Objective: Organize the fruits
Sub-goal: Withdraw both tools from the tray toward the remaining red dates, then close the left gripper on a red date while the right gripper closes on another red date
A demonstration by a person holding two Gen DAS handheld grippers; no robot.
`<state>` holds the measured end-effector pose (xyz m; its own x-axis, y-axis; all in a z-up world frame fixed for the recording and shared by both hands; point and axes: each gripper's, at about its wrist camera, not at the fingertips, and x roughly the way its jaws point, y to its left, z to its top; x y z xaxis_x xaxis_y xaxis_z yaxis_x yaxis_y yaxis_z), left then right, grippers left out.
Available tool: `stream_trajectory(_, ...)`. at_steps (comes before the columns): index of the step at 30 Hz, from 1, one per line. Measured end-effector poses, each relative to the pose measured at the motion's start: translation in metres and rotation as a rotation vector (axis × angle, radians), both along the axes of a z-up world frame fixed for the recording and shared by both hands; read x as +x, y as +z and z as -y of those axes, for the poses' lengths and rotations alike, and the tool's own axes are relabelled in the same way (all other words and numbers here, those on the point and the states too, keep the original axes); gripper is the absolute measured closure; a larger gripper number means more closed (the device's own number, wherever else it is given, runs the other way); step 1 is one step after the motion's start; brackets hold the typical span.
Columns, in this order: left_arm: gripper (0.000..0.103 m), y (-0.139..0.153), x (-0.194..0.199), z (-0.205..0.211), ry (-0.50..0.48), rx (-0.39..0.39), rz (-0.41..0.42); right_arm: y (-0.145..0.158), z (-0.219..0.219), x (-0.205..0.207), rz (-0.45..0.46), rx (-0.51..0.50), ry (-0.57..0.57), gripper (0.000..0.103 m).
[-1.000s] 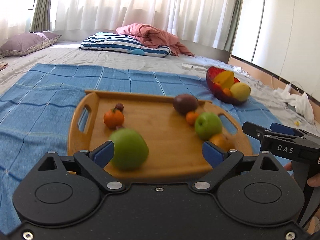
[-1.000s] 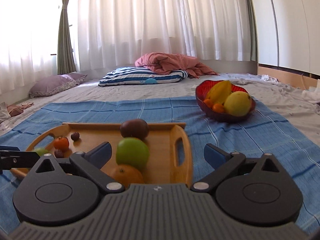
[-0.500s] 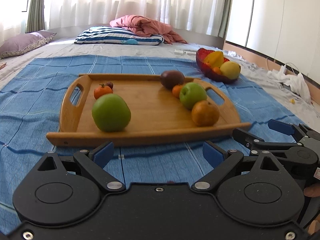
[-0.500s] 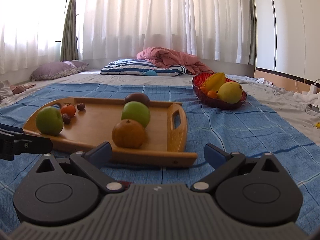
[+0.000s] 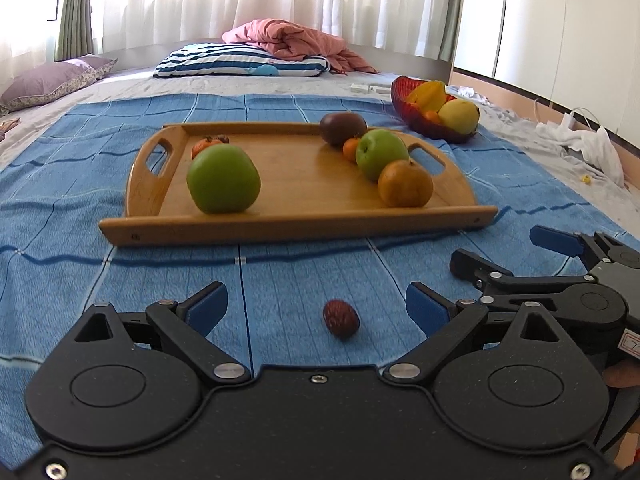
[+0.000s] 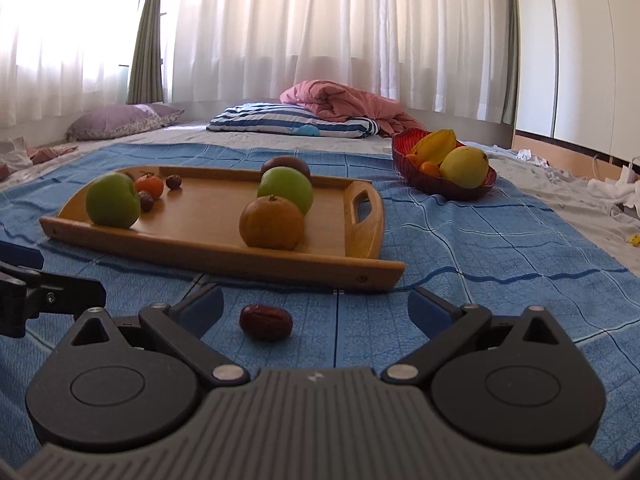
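Between the wide-spread left tongs (image 5: 316, 306), a small wrinkled dark-red date (image 5: 341, 318) is seen on the blue blanket (image 5: 60, 184), just before the wooden tray (image 5: 296, 222). From the right wrist, the date (image 6: 265, 322) is framed glossy and oblong between wide right tongs (image 6: 316, 306).

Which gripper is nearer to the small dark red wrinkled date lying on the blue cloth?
Left, narrowly. The date lies between the open fingers of the left gripper. The right gripper is open too, with the date sitting just ahead of its left fingertip, off centre.
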<state>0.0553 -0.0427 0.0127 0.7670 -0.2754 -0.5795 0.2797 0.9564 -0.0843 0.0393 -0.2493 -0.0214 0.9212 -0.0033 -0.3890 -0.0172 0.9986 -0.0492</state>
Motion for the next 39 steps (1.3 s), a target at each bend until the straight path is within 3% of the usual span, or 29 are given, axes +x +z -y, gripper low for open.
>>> stream_trajectory(10, 0.007, -0.013, -0.002, 0.011, -0.021, 0.009, -0.011, -0.009, -0.007, 0.001, -0.023, -0.032, 0.033, 0.000)
stream_trajectory(14, 0.012, -0.015, -0.001, 0.013, -0.018, 0.013, -0.013, -0.012, -0.006, 0.006, -0.048, -0.024, 0.040, 0.000)
stream_trajectory(18, 0.027, -0.017, -0.003, 0.017, -0.037, 0.038, -0.006, -0.014, -0.003, 0.007, -0.054, -0.004, 0.049, 0.000)
stream_trajectory(23, 0.035, -0.018, -0.005, 0.021, -0.043, 0.068, 0.009, -0.015, -0.003, 0.008, -0.058, 0.004, 0.057, 0.001)
stream_trajectory(33, 0.078, -0.018, -0.005, 0.024, -0.053, 0.057, 0.001, -0.017, -0.003, 0.009, -0.070, 0.012, 0.074, 0.016)
stream_trajectory(39, 0.084, -0.017, -0.006, 0.026, -0.050, 0.067, 0.003, -0.015, -0.005, 0.009, -0.084, 0.004, 0.078, 0.029)
